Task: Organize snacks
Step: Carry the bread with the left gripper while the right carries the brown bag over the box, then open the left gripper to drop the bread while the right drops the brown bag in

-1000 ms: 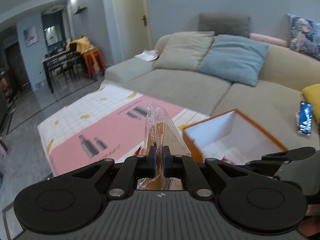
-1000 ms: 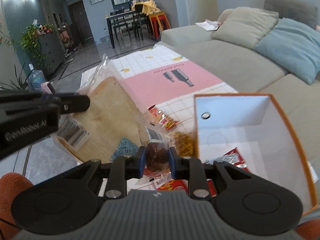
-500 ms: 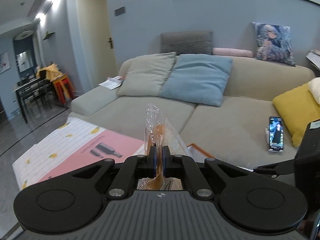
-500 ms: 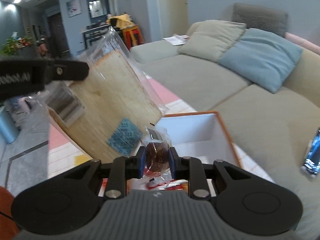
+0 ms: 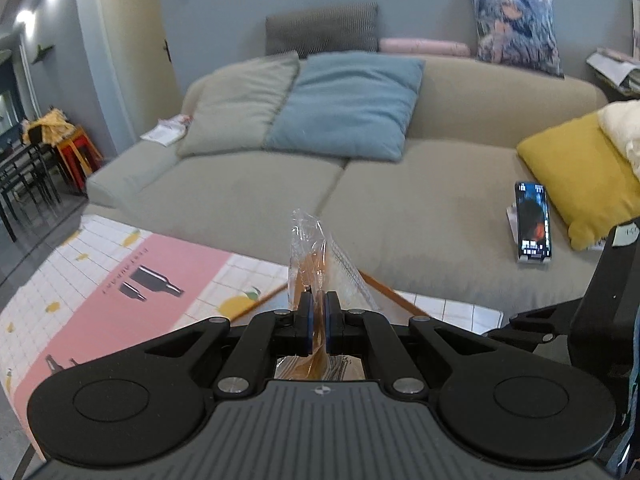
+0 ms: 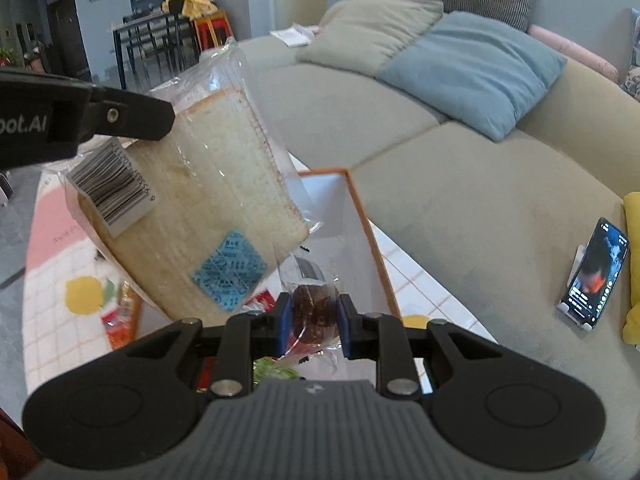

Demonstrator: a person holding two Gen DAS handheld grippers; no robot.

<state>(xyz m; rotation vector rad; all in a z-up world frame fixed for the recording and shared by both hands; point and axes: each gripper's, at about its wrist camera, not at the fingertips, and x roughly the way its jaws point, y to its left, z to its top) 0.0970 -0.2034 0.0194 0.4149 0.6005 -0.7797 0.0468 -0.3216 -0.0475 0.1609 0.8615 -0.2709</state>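
Note:
My left gripper [image 5: 317, 320] is shut on the clear wrapper of a bread packet [image 5: 311, 248]. In the right wrist view the bread packet [image 6: 208, 200] hangs tilted above the left part of the orange-rimmed white box [image 6: 362, 216], with the left gripper's finger [image 6: 120, 114] at its top left. My right gripper [image 6: 314, 320] is shut on a small brown snack in clear wrap [image 6: 314, 314], held above the box. Several red and green snack packets [image 6: 120, 320] lie on the table below.
The table has a pink and white checked cloth [image 5: 100, 292]. A beige sofa [image 5: 360, 184] with grey, blue and yellow cushions stands behind it. A phone [image 5: 534, 220] stands propped on the sofa seat. Dining chairs [image 5: 24, 176] stand far left.
Both grippers have swung right toward the box with their snacks held. The bread packet now hangs over the box, and the table cloth shows again in the left wrist view.

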